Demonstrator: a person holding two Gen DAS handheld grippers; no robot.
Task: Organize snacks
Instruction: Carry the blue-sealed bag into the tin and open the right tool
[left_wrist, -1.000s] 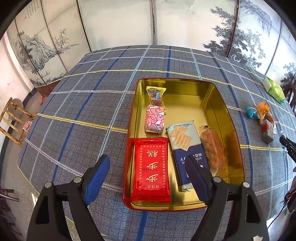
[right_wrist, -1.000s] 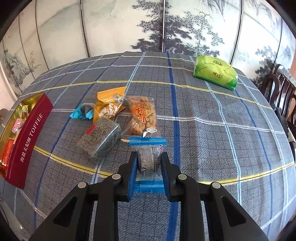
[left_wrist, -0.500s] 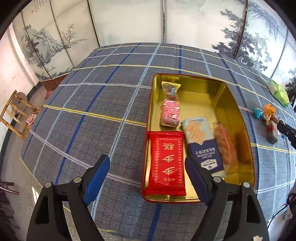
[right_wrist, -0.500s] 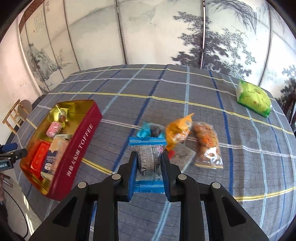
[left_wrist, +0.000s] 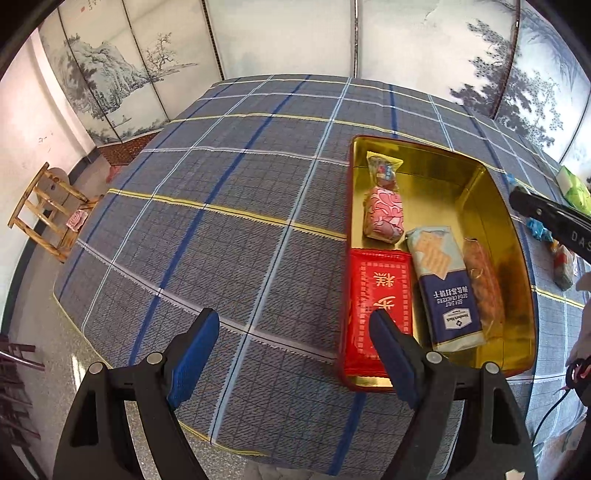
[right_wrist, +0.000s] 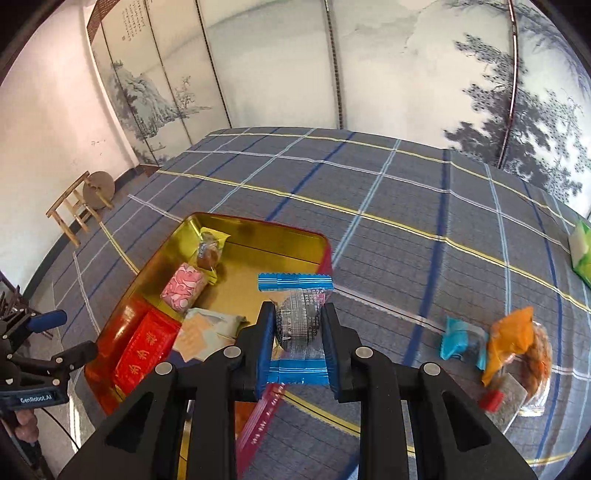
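Blue-edged snack packet in transit, low centre of the right view.
Right gripper is clamped on it above the gold tin; advise releasing low over bare floor. Left gripper is spread, holding nothing.

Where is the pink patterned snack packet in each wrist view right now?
Left wrist: pink patterned packet lies right of centre, in the gold tin's far-left part, behind the red packet.
Right wrist: pink patterned packet lies left of centre, inside the tin.
Shared landmark: the red packet just nearer the camera.
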